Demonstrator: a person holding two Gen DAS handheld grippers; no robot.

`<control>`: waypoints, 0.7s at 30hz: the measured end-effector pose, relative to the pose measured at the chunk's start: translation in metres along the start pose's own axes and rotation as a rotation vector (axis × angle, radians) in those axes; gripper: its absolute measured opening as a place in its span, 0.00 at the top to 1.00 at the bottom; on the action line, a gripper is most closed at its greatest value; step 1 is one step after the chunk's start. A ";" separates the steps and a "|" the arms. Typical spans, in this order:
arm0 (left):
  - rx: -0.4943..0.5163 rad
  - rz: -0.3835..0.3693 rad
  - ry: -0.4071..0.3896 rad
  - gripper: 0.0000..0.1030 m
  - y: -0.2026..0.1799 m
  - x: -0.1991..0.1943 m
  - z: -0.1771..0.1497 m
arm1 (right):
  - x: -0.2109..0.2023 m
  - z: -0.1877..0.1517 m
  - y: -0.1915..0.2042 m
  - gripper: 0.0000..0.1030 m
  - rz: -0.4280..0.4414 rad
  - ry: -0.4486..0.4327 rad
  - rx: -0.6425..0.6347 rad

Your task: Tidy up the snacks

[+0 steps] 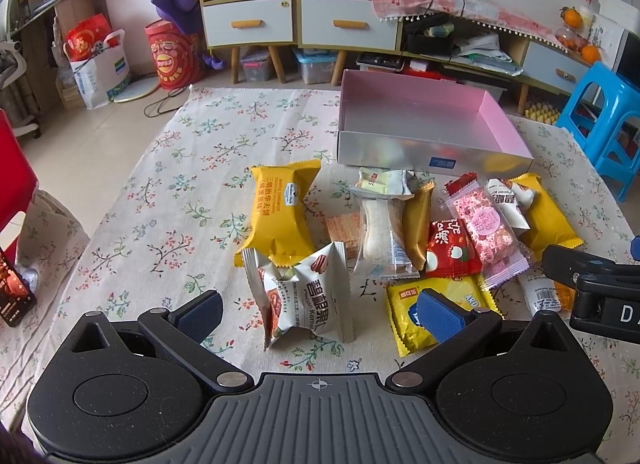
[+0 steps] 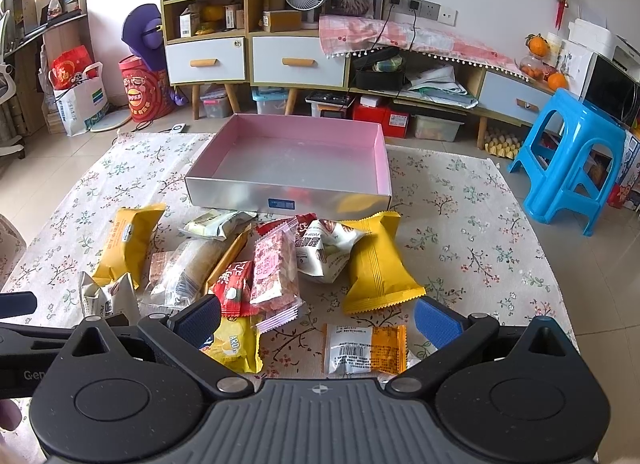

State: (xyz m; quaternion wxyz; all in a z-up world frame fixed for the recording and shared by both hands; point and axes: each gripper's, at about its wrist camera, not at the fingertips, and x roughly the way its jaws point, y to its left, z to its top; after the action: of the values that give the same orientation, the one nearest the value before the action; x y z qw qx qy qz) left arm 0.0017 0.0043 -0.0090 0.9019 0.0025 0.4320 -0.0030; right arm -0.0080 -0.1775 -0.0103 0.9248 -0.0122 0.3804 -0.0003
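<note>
Your pink box [image 2: 296, 152] sits empty beyond the snack pile [image 2: 256, 264] on the tablecloth [image 2: 460, 232]; left tongs [image 1: 320, 314] and right tongs [image 2: 318, 322] are both spread wide, holding nothing.

Low in the left wrist view, your white nut packet [image 1: 308, 296] reads "Pecan Kernel" beneath large Chinese characters. Right of it, the flat yellow pouch [image 1: 436, 312] shows "ARD". The other gripper's body [image 1: 600, 296] at the right edge shows "D".
</note>
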 end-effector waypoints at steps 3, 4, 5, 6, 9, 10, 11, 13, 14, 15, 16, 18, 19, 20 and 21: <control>0.004 -0.011 -0.002 0.00 0.000 -0.001 0.002 | 0.000 0.000 0.000 0.09 0.003 0.004 -0.003; 0.009 -0.020 -0.009 0.00 0.000 -0.002 0.003 | -0.001 0.004 0.001 0.09 0.005 0.007 -0.004; 0.019 -0.022 -0.024 0.00 0.000 -0.004 0.005 | -0.001 0.004 0.001 0.09 0.008 0.008 -0.005; 0.028 -0.028 -0.042 0.00 -0.001 -0.006 0.007 | -0.001 0.006 0.000 0.09 0.013 0.009 -0.005; 0.059 -0.057 -0.080 0.00 0.000 -0.011 0.016 | -0.003 0.014 -0.007 0.09 0.045 0.007 0.007; 0.077 -0.067 -0.094 0.00 0.000 -0.012 0.019 | -0.004 0.018 -0.012 0.09 0.053 0.010 0.023; 0.095 -0.077 -0.102 0.00 -0.001 -0.013 0.023 | -0.004 0.021 -0.015 0.09 0.059 0.015 0.033; 0.112 -0.106 -0.093 0.00 0.001 -0.011 0.031 | -0.002 0.029 -0.023 0.09 0.074 0.041 0.061; 0.108 -0.126 -0.079 0.00 0.002 -0.010 0.036 | 0.000 0.032 -0.027 0.09 0.086 0.057 0.075; 0.105 -0.147 -0.062 0.00 0.004 -0.007 0.040 | 0.002 0.036 -0.032 0.09 0.100 0.073 0.094; 0.111 -0.169 -0.039 0.00 0.006 -0.004 0.046 | 0.004 0.038 -0.035 0.09 0.114 0.088 0.111; 0.132 -0.205 0.002 0.00 0.008 0.003 0.055 | 0.009 0.042 -0.042 0.09 0.145 0.116 0.148; 0.134 -0.220 0.014 0.00 0.009 0.006 0.059 | 0.012 0.044 -0.045 0.09 0.168 0.134 0.168; 0.134 -0.229 0.024 0.00 0.011 0.009 0.063 | 0.015 0.046 -0.047 0.09 0.184 0.147 0.183; 0.133 -0.236 0.032 0.00 0.013 0.012 0.066 | 0.018 0.049 -0.049 0.09 0.196 0.159 0.196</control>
State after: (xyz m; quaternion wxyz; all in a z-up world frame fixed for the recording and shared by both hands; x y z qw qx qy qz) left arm 0.0604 0.0171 0.0232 0.8861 0.0115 0.4425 -0.1376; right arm 0.0397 -0.2255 0.0131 0.8841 0.1152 0.4498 0.0522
